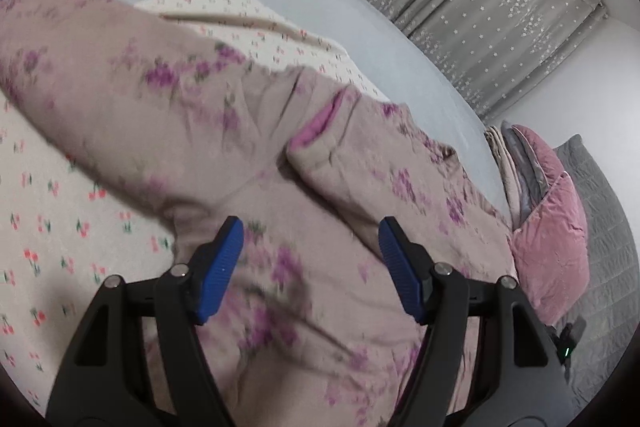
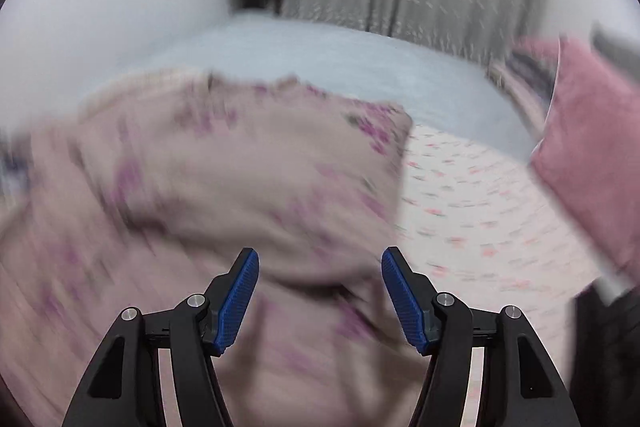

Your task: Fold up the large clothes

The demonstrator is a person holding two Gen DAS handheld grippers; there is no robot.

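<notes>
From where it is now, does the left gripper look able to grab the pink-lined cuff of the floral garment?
Probably yes. The left gripper is open above the floral garment, and the pink-lined cuff lies just ahead of its fingertips with nothing in between.
</notes>
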